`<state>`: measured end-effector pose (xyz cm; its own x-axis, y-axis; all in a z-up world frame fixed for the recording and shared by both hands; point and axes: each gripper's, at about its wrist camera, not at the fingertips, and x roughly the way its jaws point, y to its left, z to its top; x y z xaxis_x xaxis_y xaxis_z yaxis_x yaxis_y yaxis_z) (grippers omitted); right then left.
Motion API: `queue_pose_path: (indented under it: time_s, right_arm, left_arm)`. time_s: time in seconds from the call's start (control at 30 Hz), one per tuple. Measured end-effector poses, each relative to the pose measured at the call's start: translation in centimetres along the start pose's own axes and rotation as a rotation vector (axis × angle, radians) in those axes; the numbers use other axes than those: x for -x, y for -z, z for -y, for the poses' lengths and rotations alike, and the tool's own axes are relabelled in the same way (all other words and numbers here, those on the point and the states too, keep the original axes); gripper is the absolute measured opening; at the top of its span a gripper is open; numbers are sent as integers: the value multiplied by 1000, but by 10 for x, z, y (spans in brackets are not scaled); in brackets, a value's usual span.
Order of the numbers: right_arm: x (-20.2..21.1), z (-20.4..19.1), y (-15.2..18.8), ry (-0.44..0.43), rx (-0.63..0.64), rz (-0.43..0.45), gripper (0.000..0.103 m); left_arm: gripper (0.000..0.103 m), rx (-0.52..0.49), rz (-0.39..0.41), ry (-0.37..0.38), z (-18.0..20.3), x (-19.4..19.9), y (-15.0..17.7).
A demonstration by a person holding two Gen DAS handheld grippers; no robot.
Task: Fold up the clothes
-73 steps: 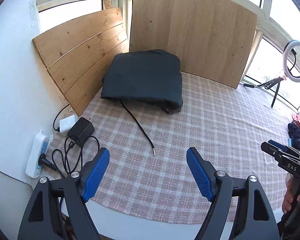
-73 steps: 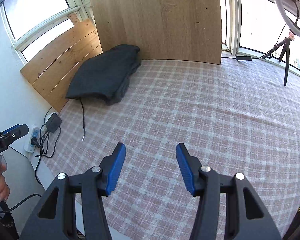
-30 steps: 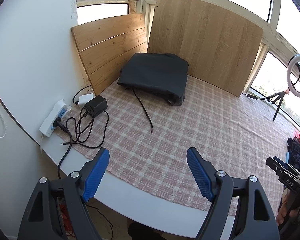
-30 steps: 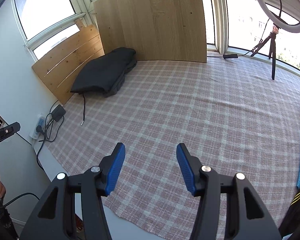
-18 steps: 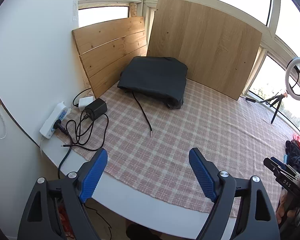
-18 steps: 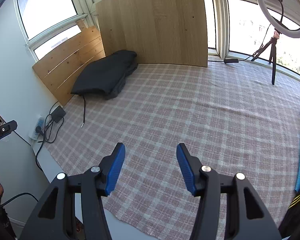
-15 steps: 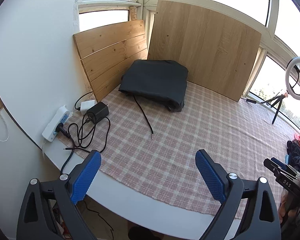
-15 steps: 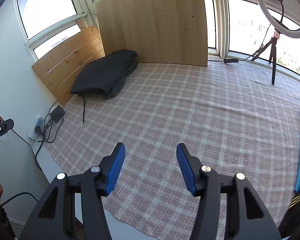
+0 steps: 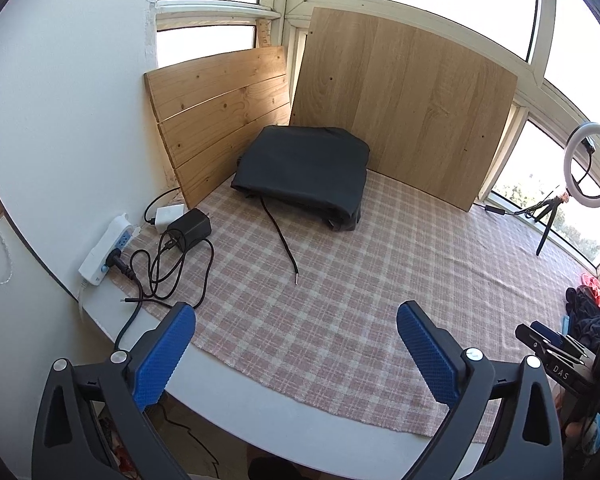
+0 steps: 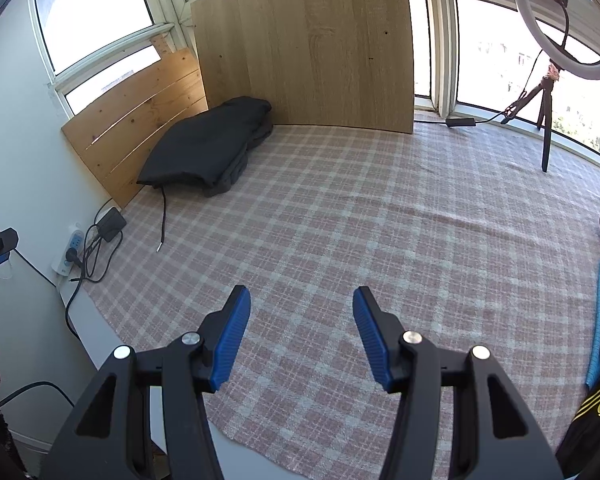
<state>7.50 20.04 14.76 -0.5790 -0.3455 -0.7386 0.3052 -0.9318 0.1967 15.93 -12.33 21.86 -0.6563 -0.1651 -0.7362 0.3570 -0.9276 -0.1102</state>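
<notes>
Checked cloth [image 10: 380, 220], folded dark garment [image 9: 304, 168] far corner; clothes pile [image 9: 586, 312] cropped; both grippers' fingers [image 9: 164, 356] wide apart, empty.

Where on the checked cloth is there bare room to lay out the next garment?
The wide middle of the pink checked cloth is bare, between the folded black garment and the ring-light tripod. The left edge is crowded: white power strip, black charger, cables.

The dark clothes pile [image 9: 584, 314] at the right edge is cut off, its items indistinguishable.
</notes>
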Motion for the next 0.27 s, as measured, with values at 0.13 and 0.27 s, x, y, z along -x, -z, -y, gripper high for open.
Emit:
queue_pose_path:
  time_s: [0.13,0.27]
  right_arm:
    - [-2,0,0,0,4,-5,53]
    - [-2,0,1,-5,3,-7,53]
  left_arm:
    - [101,8,12,56,-1,3,0]
    - [101,-13,4,39,4,2,0]
